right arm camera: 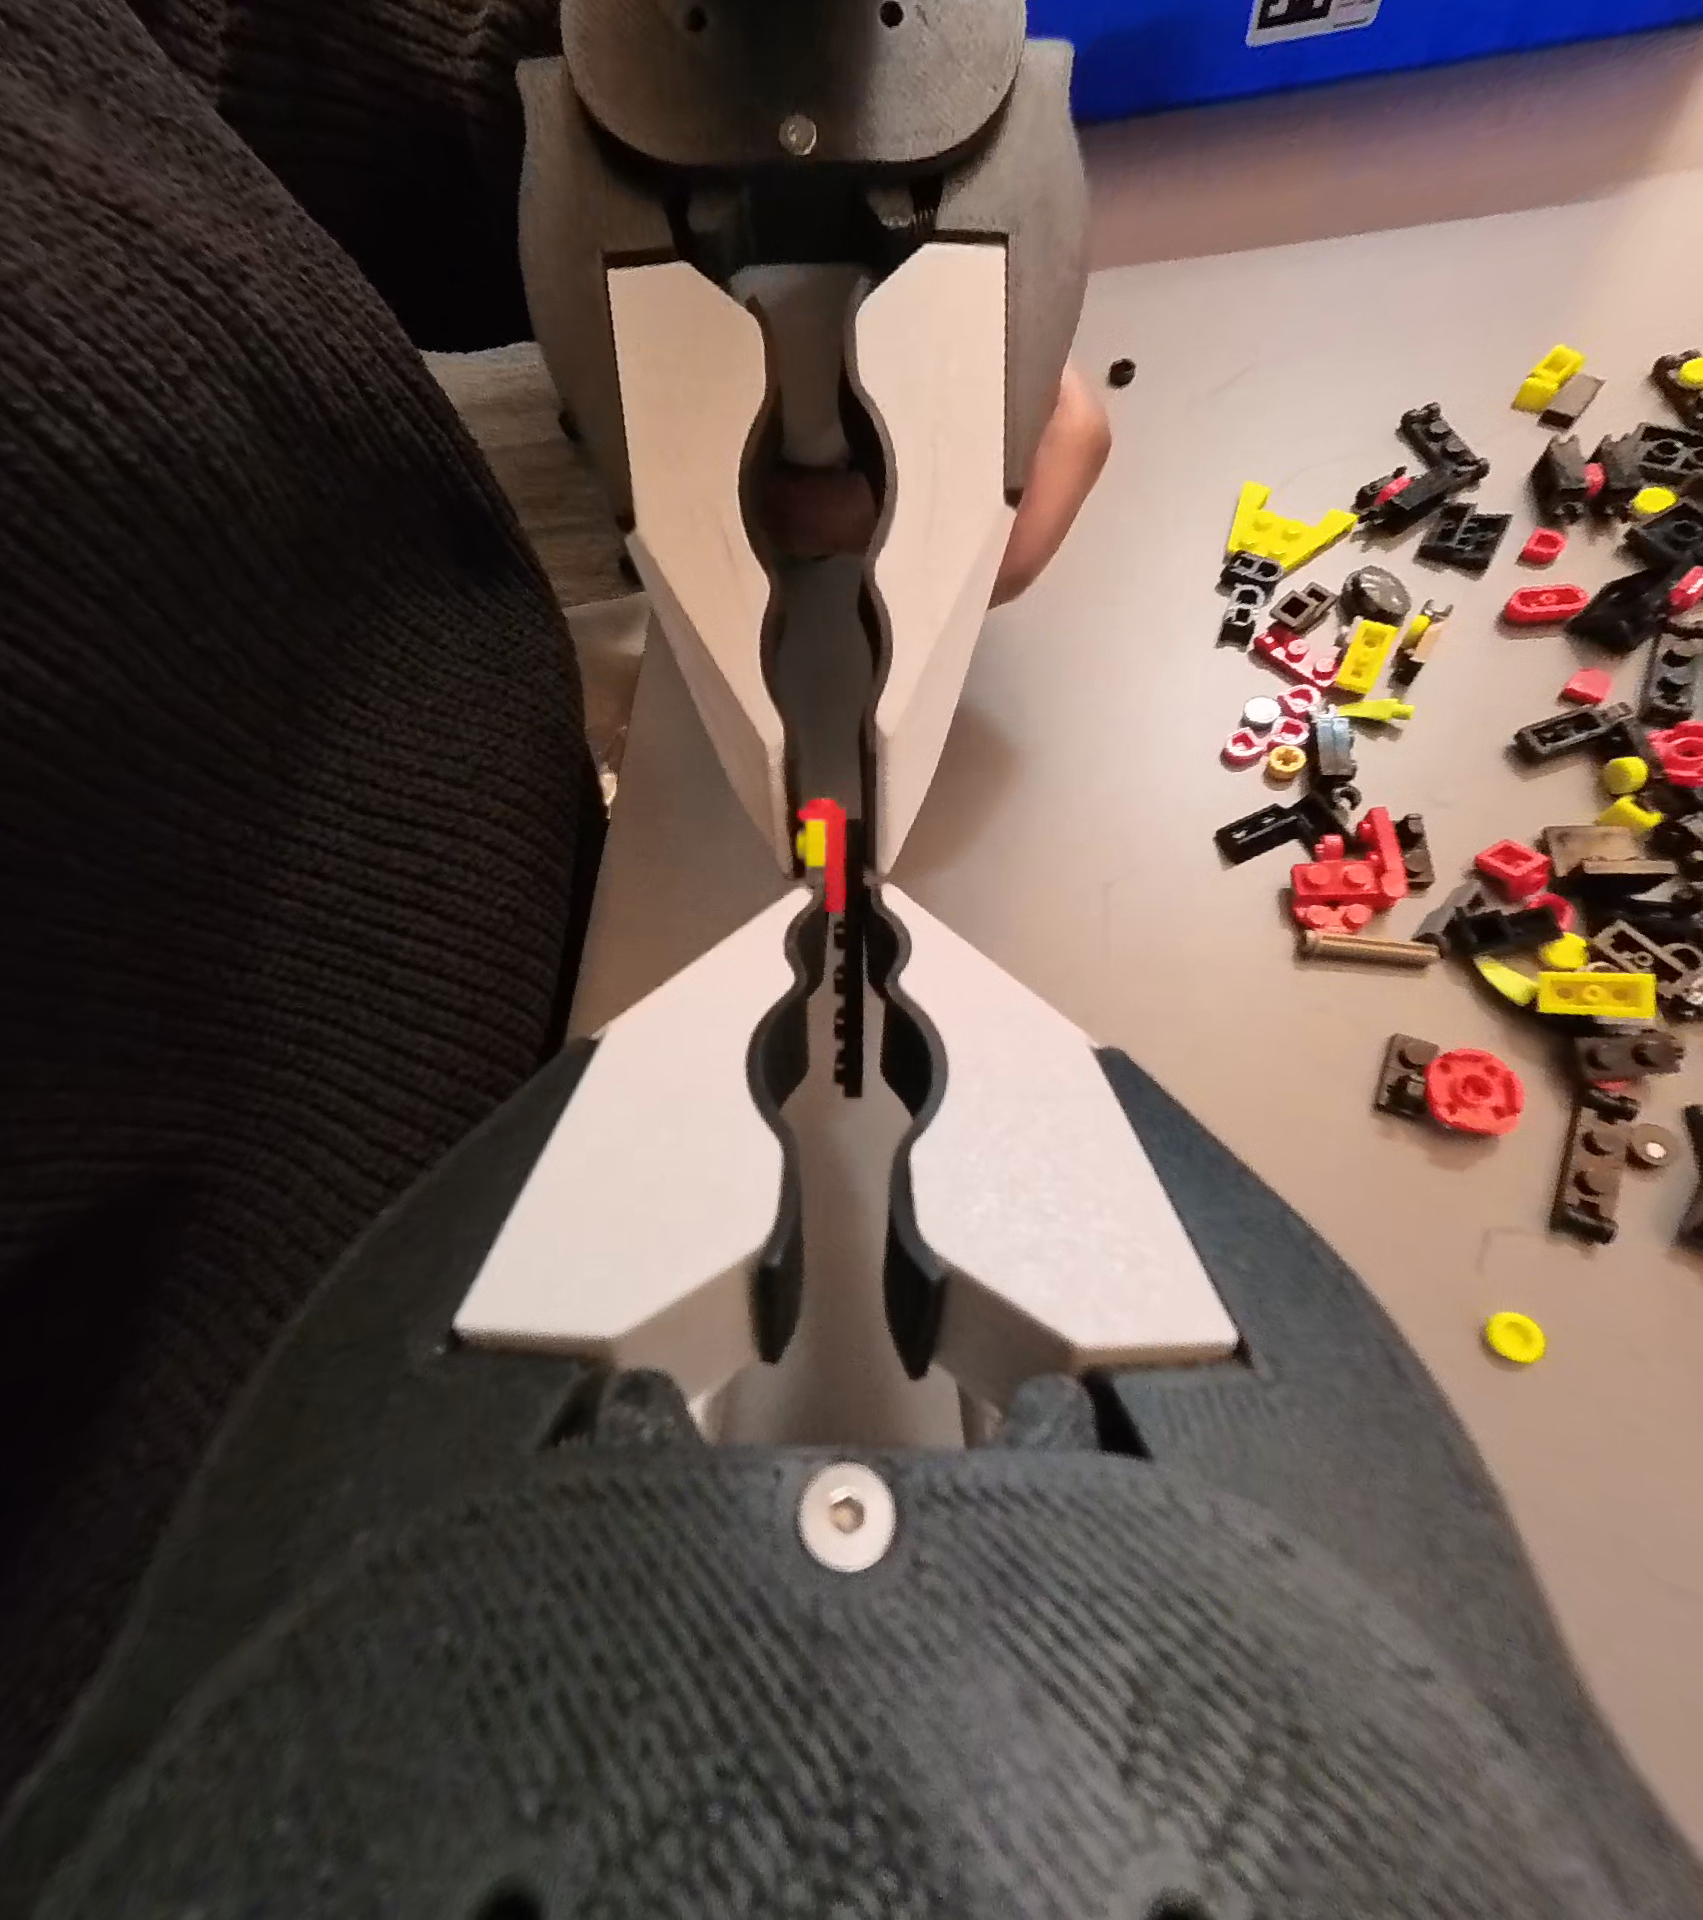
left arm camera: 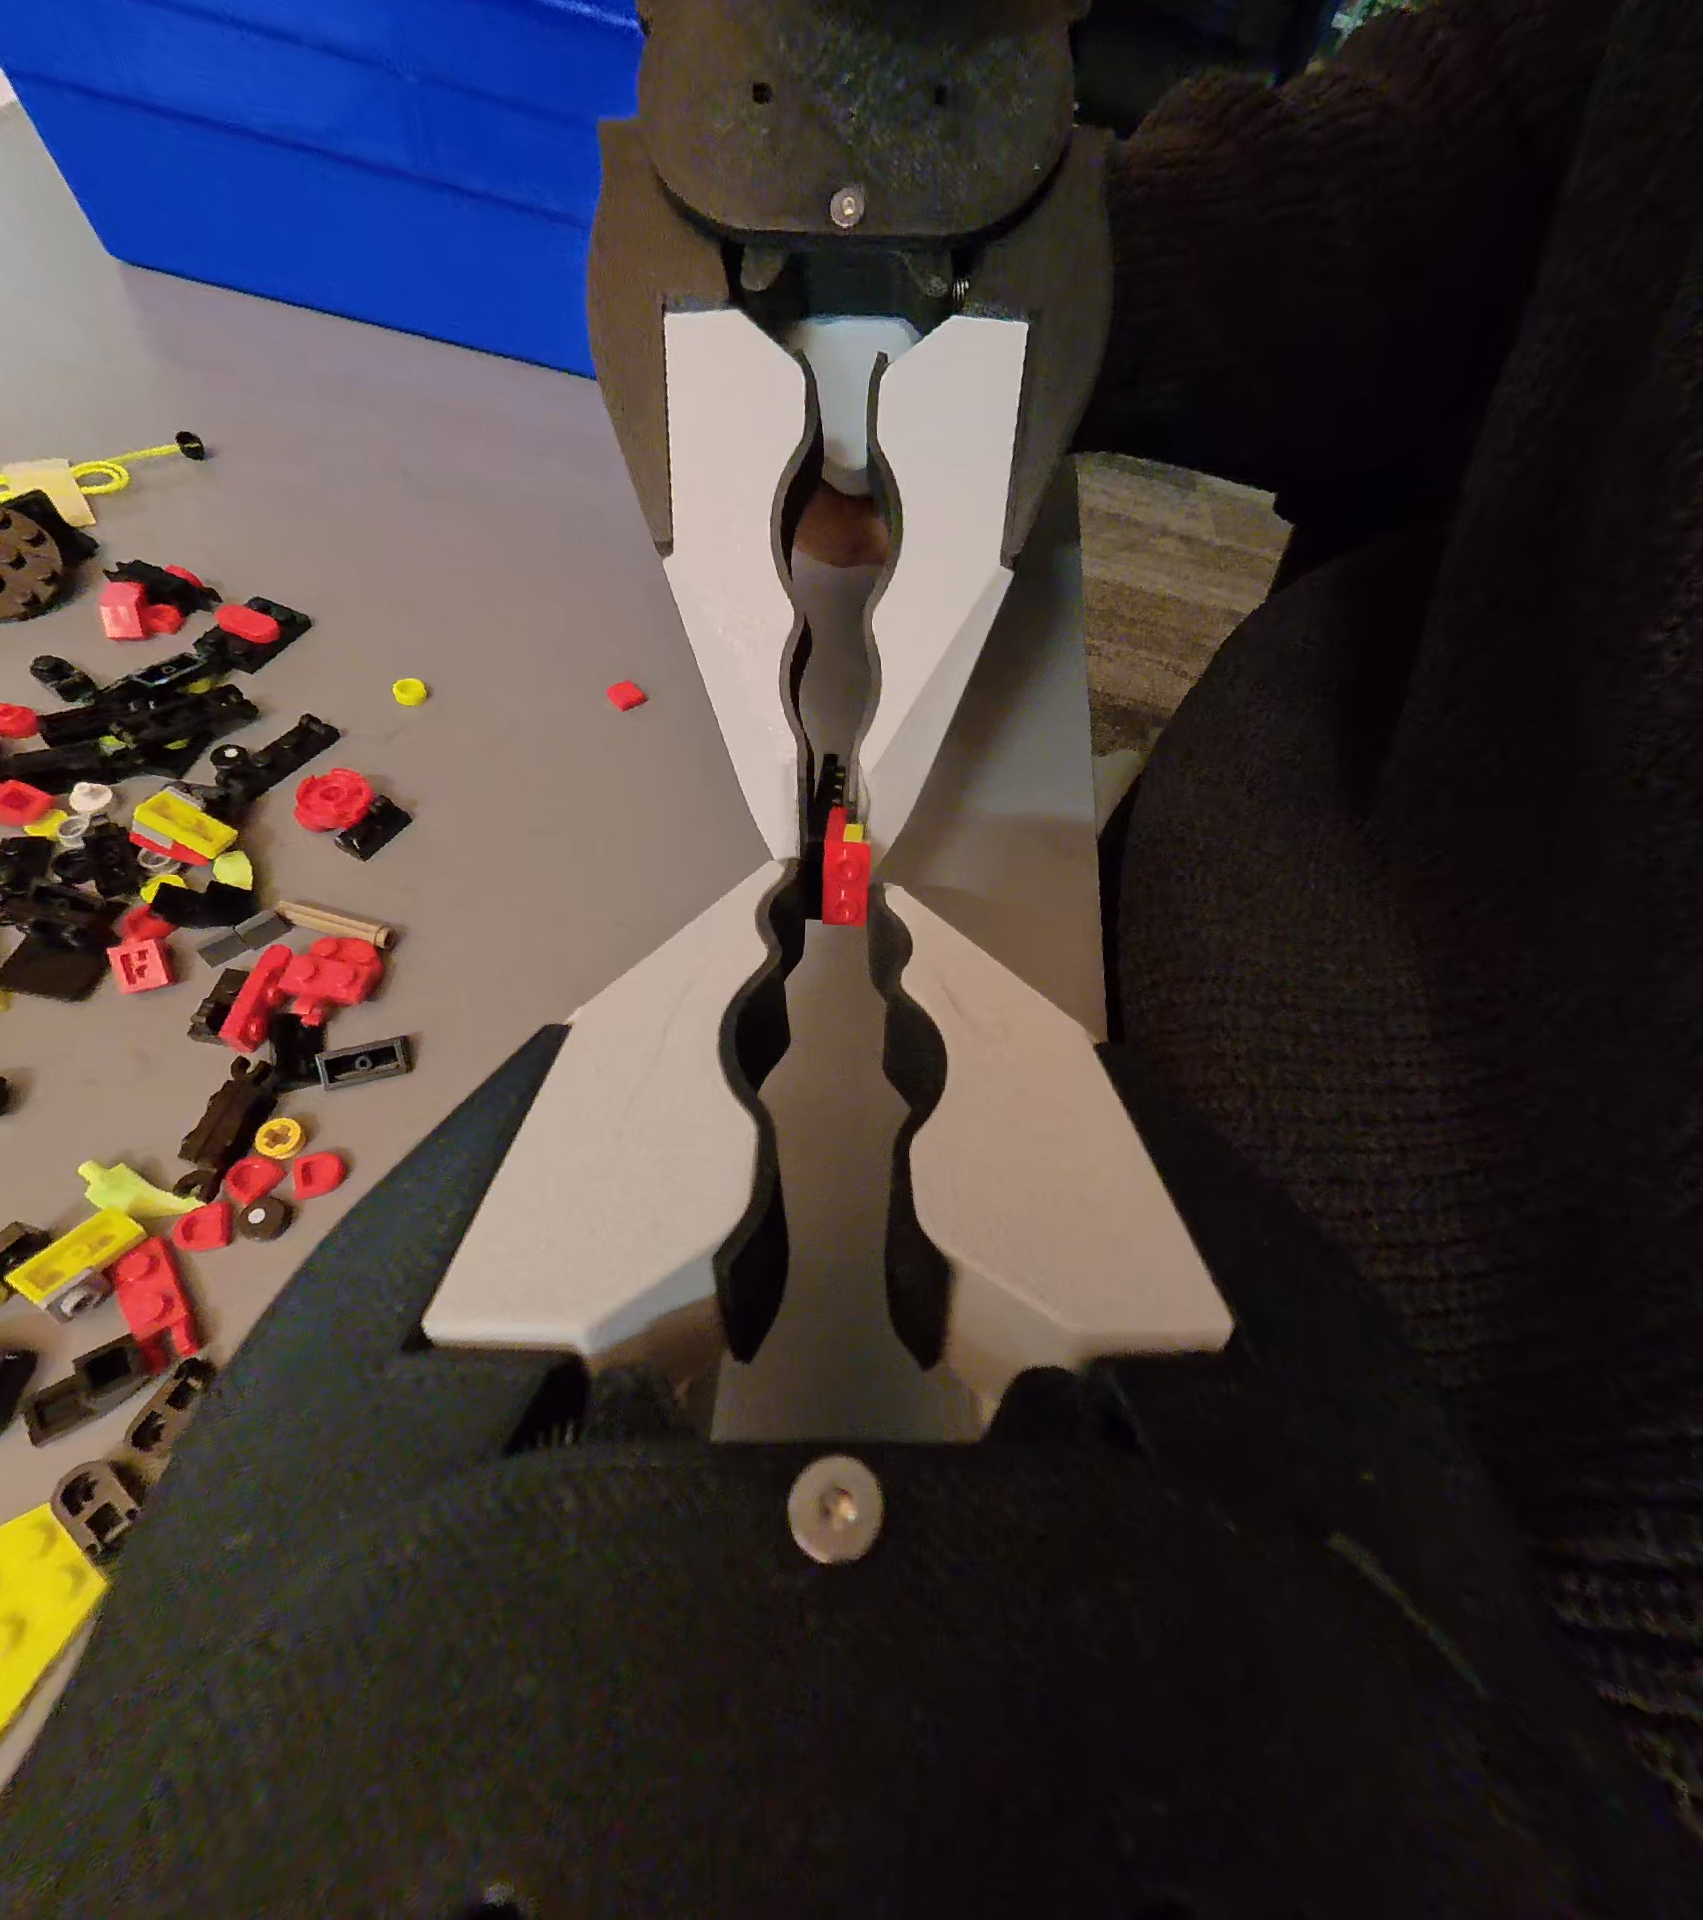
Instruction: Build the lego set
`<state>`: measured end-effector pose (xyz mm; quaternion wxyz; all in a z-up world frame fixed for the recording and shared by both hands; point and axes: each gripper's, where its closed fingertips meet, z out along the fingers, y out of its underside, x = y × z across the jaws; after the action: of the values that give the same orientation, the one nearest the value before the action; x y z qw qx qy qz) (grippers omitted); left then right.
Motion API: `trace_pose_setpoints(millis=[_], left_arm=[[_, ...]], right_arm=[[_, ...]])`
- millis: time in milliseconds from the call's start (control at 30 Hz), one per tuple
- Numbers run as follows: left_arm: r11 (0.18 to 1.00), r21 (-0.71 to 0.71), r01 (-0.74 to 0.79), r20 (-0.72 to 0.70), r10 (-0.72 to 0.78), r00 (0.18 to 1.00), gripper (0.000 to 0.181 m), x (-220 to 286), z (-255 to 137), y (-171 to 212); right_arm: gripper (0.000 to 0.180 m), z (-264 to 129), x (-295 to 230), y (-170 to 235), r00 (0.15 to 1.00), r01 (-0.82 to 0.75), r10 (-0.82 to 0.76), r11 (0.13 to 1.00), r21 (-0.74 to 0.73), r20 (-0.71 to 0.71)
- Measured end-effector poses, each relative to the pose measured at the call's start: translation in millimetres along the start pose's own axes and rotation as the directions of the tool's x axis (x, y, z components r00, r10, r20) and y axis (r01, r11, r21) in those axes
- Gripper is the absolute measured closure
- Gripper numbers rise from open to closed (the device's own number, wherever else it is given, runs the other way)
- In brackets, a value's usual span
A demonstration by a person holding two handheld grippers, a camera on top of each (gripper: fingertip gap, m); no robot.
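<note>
Two tools meet tip to tip above the table (left arm camera: pixel 514 499), the left tool (left arm camera: pixel 831 883) and the right tool (right arm camera: pixel 831 894) both clamped narrow on one small red-yellow-black assembly (left arm camera: pixel 844 868), beside one loose pile of bricks (left arm camera: pixel 130 935).

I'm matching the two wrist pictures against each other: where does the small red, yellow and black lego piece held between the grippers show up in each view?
Left wrist view: the lego piece sits at centre, where the two grippers' fingers meet tip to tip.
Right wrist view: the same piece sits at centre, again at the meeting fingertips.
Shared landmark: the blue bin at the table's far edge.
</note>
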<state>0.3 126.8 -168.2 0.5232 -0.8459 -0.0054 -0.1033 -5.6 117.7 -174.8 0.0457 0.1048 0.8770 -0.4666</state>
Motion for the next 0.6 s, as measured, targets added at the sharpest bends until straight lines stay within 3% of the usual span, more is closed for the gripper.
trace_pose_setpoints(millis=[600], left_arm=[[0.999,-0.033,-0.016,0.001,0.016,1.000,0.172,1.4,3.1,6.1]], right_arm=[[0.176,3.8,-1.5,3.9,0.999,0.030,-0.032,0.998,-0.062,-0.031]])
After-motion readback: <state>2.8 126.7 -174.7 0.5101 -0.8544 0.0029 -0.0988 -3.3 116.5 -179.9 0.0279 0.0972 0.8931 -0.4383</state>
